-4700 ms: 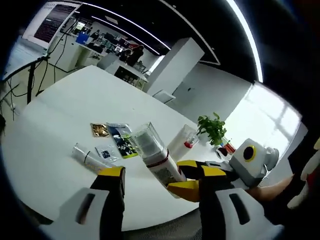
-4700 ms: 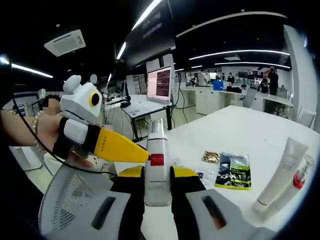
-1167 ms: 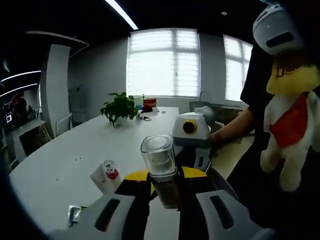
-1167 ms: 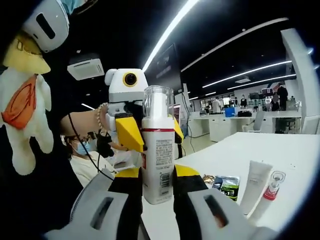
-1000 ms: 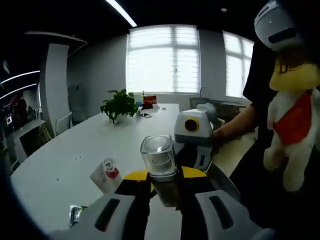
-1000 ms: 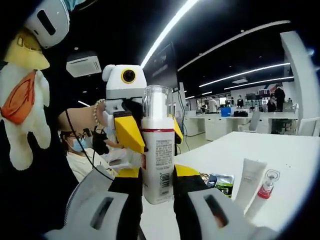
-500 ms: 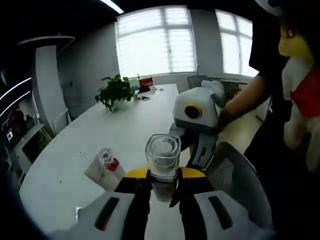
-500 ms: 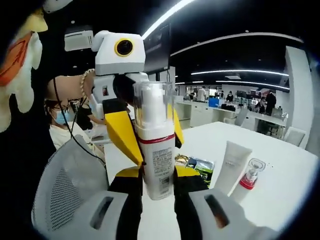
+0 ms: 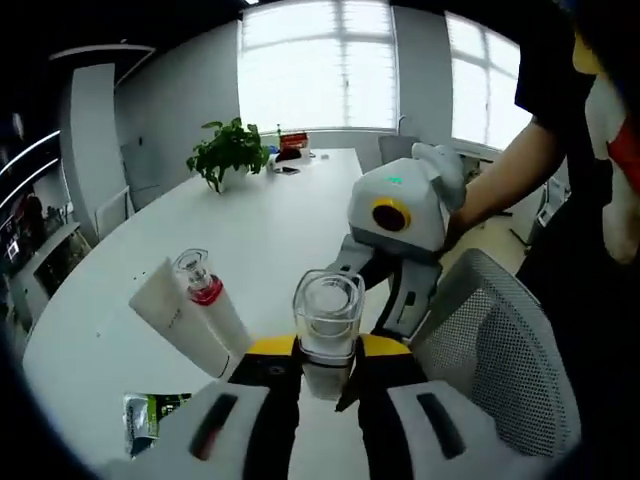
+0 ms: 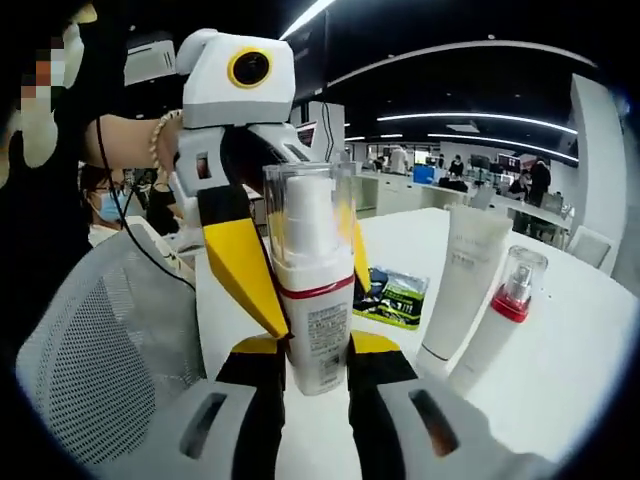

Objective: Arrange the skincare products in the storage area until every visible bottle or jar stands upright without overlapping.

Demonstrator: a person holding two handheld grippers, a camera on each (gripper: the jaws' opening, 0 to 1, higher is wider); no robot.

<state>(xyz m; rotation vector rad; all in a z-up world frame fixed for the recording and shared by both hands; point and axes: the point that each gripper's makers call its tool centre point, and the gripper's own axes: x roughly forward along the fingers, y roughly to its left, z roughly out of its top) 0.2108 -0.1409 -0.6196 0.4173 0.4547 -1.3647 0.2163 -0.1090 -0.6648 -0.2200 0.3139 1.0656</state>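
White and wide, the round-edged office table (image 9: 290, 215) lies under both cameras, in a large open office with bright windows on one side and desks with screens on the other

Between the yellow jaws of the right gripper (image 10: 318, 352) stands the white pump bottle with a clear cap and a red band (image 10: 309, 292); the jaws are closed against its lower body and it is upright. The left gripper (image 9: 326, 350) clamps the same bottle (image 9: 326, 322) from the opposite side, its yellow jaws pressed to the body below the clear cap. Whether the bottle's base touches the table I cannot tell, because the jaws hide it.

Just beside the bottle, a white squeeze tube (image 10: 463, 280) stands on its cap, and a slim white bottle with a red collar and clear top (image 10: 498, 318) leans close against it, somewhat tilted. A small green and black sachet (image 10: 392, 296) lies flat on the table behind them. A potted green plant (image 9: 229, 152) stands far away on the table, and a grey mesh chair (image 9: 492, 360) is at the table edge.

My judgement is that the task is only partly done: the pump bottle is upright but not released, the slim bottle seems to lean, and the two tall items stand too close to count as separate
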